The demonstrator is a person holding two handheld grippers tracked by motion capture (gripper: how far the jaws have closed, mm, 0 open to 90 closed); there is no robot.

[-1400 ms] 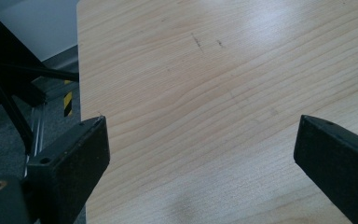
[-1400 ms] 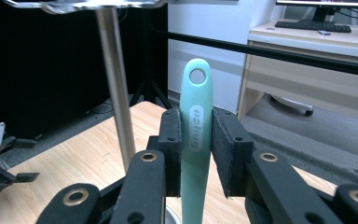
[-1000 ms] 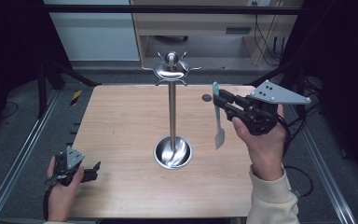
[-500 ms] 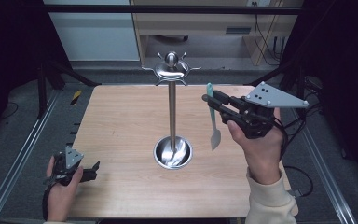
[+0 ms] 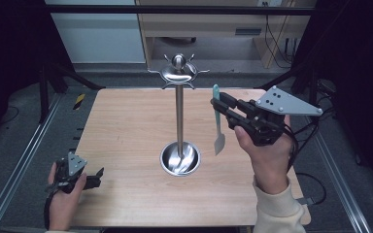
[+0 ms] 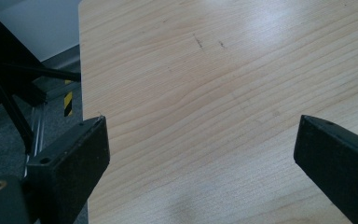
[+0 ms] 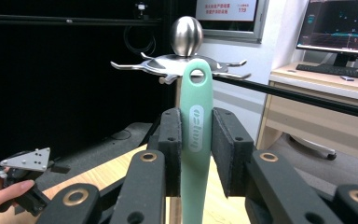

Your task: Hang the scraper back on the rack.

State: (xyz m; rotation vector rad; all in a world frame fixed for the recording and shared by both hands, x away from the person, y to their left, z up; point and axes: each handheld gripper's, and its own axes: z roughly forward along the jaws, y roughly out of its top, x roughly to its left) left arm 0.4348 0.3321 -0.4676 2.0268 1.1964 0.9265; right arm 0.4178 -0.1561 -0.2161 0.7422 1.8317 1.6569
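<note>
From the high view, a wooden table (image 5: 126,136) holds a tall shiny metal stand (image 5: 179,116) with a round bowl foot and little hooks around its top. The right gripper (image 5: 217,108) is up in the air to the right of the stand's pole, near it but not touching. It pinches a green spatula (image 5: 217,121) by the handle, and the pale blade hangs down above the table. The left gripper (image 5: 97,177) rests low at the table's near left corner, well apart from the stand, held in the left hand (image 5: 63,204).

In the left gripper view, the two black jaws stand wide apart with nothing between them. Bare wood (image 6: 223,93) lies under them, with the table edge and a yellow and black striped mark on the floor at the left.

In the right gripper view, the jaws squeeze tight on the green spatula (image 7: 196,140). White writing runs down its handle, but it is too small to read. A hole sits at the handle's top end. Behind it are the stand's ball top and hooks (image 7: 186,51). A computer screen (image 7: 342,25) glows far right, and a sign with red writing, too blurred to read, hangs behind. The other gripper (image 7: 25,179) shows low at the left.
</note>
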